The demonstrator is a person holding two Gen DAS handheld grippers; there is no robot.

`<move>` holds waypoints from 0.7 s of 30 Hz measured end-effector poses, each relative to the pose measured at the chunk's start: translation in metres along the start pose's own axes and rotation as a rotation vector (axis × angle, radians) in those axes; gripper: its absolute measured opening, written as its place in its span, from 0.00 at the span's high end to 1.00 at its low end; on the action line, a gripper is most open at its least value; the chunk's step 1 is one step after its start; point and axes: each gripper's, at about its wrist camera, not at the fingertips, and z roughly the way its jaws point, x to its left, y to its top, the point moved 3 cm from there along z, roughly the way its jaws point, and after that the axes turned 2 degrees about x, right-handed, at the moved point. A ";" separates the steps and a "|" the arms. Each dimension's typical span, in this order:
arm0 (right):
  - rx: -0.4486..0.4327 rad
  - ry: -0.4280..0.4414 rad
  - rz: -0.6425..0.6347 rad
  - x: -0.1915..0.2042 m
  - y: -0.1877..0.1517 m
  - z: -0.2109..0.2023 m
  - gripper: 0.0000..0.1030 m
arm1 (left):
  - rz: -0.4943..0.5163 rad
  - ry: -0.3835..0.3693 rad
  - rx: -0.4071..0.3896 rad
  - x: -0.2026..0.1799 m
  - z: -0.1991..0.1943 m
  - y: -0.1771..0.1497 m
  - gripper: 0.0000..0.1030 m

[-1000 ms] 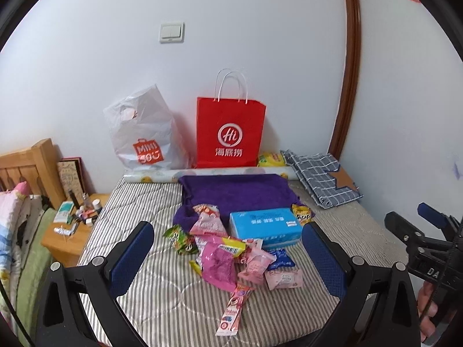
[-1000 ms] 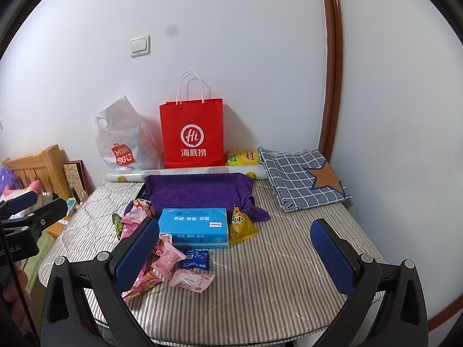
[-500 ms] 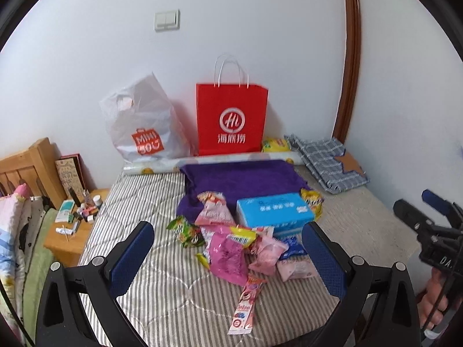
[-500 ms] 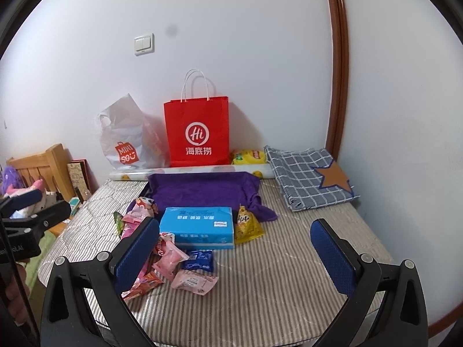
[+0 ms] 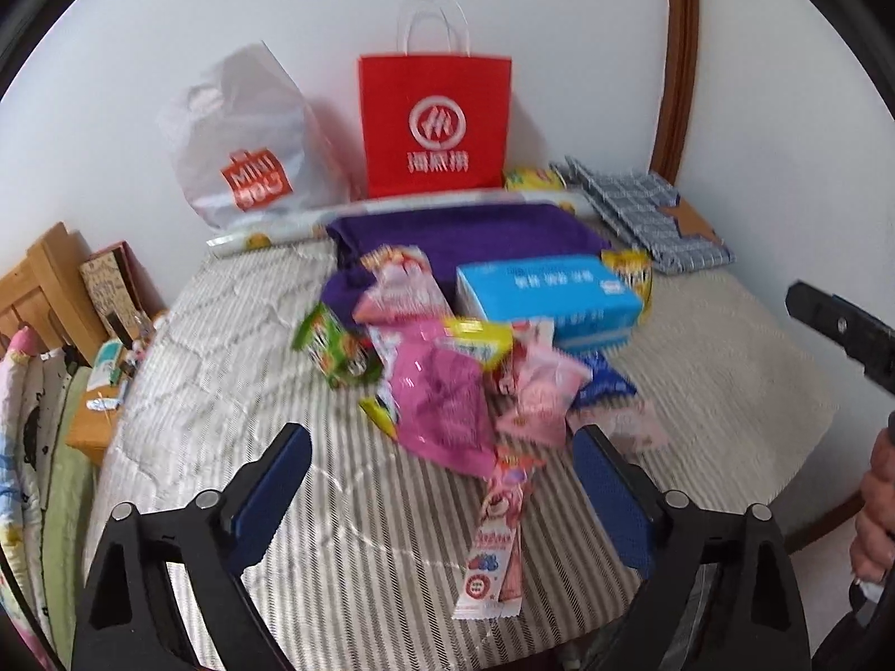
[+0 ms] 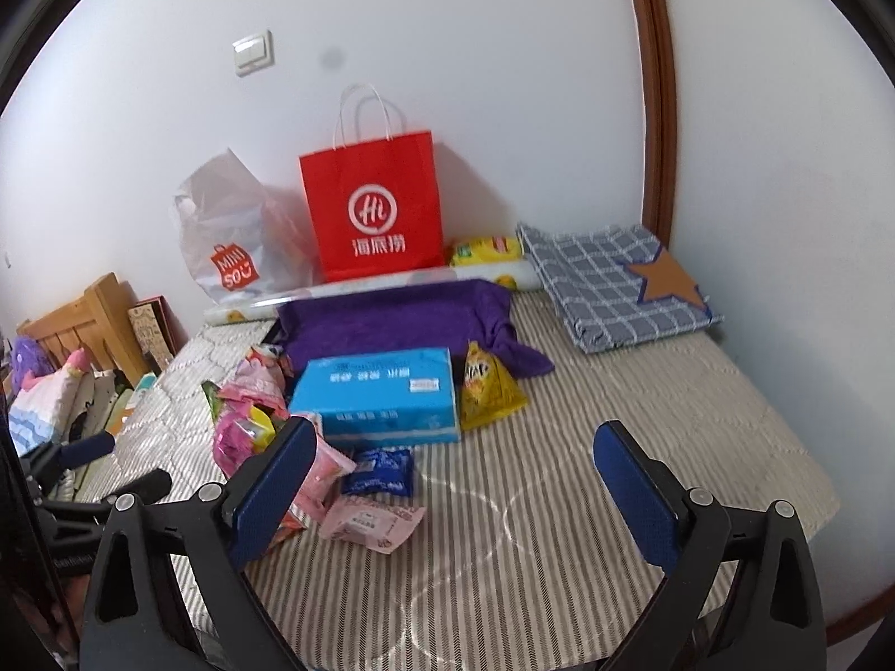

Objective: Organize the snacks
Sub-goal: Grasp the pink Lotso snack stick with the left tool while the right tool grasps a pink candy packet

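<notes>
A heap of snack packets lies on the striped mattress (image 5: 224, 391): a magenta packet (image 5: 442, 408), a green one (image 5: 335, 349), a long pink strip packet (image 5: 498, 531) and pale pink ones. Behind them sits a blue tissue box (image 5: 545, 293) (image 6: 386, 391) with a yellow packet (image 6: 489, 391) at its right. A small blue packet (image 6: 380, 472) and a pink one (image 6: 372, 523) lie in front. My left gripper (image 5: 442, 475) hovers above the strip packet, jaws closing, pressing on nothing. My right gripper (image 6: 456, 481) is open over bare mattress.
A red paper bag (image 5: 436, 123) and a white plastic bag (image 5: 246, 140) lean on the back wall. A purple towel (image 5: 464, 235) lies before them, a checked cloth (image 6: 615, 285) at the right. A wooden bedside table (image 5: 95, 419) stands left of the mattress.
Both grippers have come down and closer to the mattress, so the snacks look larger. The left gripper's fingers stand a little nearer each other than before.
</notes>
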 end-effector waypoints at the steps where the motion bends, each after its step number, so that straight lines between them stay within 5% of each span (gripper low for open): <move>1: 0.012 0.008 0.008 -0.002 -0.002 0.005 0.05 | 0.008 -0.011 0.023 -0.003 0.007 -0.004 0.20; 14: 0.131 0.004 -0.004 -0.006 -0.033 0.059 0.08 | 0.047 -0.110 0.183 -0.022 0.068 -0.039 0.35; 19: 0.167 0.015 -0.020 -0.004 -0.041 0.074 0.08 | 0.091 -0.088 0.189 -0.026 0.079 -0.047 0.52; 21: 0.180 0.022 -0.034 0.000 -0.045 0.079 0.08 | 0.110 -0.089 0.173 -0.026 0.077 -0.047 0.70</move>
